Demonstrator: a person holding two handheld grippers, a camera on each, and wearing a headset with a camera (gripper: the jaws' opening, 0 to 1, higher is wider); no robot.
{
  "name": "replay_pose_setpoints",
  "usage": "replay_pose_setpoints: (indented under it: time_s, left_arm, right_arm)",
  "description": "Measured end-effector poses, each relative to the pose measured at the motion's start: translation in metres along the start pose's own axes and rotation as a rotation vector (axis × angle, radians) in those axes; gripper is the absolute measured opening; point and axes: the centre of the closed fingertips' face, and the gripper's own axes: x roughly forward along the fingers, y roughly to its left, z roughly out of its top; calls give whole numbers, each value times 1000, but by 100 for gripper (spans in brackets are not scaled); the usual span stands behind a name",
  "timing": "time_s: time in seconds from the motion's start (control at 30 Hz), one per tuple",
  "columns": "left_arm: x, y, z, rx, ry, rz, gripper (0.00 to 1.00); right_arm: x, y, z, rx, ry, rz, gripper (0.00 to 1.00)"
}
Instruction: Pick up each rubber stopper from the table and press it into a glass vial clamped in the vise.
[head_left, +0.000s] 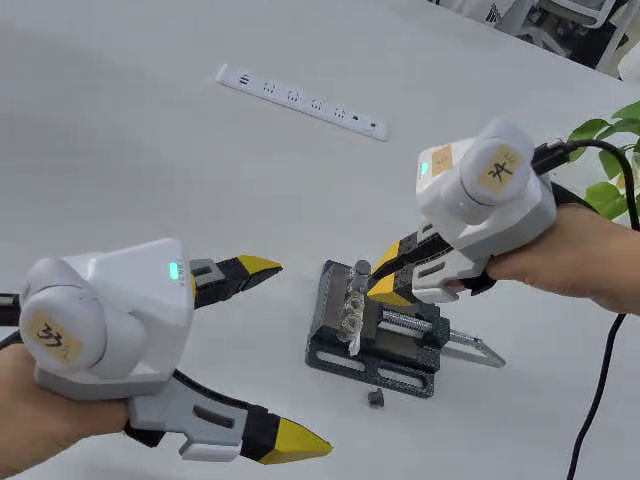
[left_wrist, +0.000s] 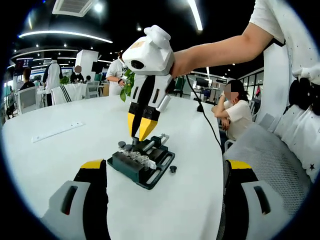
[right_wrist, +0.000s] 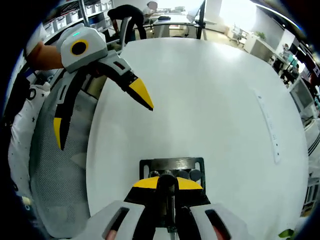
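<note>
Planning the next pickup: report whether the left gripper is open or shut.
Open: white, yellow-tipped left gripper, jaws wide apart, empty.

a white worktop (head_left: 120, 150) carries a dark vise (head_left: 350, 360) near its middle. a small dark stopper (head_left: 376, 398) lies loose just beside the vise's base, on the near side. a white power strip (head_left: 300, 100) lies well apart, farther back.
</note>
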Motion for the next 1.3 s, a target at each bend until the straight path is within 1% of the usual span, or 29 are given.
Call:
replay_pose_setpoints:
  time_s: [0.17, 0.37, 0.43, 0.57, 0.77, 0.87, 1.07, 1.3]
  left_arm:
    - [0, -1, 1, -12, -15, -1, 98]
    - [-2, -2, -1, -17, -18, -6, 98]
    - [-2, -2, -1, -25, -20, -8, 97]
    - [-3, -2, -1, -27, -28, -8, 97]
    - [-6, -2, -2, -32, -36, -7, 96]
    - [-7, -1, -4, -34, -36, -5, 96]
    - [-7, -2, -4, -40, -41, -9, 95]
    - [-7, -1, -8, -42, -39, -12, 94]
  right_arm:
    - [10, -1, -4, -5, 41, 18, 5]
    - [15, 0, -5, -11, 72, 34, 5]
    - [15, 2, -5, -19, 84, 36, 5]
    - [18, -1, -6, -23, 98, 42, 5]
    - [19, 1, -5, -27, 119, 55, 5]
    - [20, 2, -8, -41, 140, 59, 5]
    - [21, 2, -8, -50, 157, 64, 5]
    - [23, 1, -9, -56, 179, 78, 5]
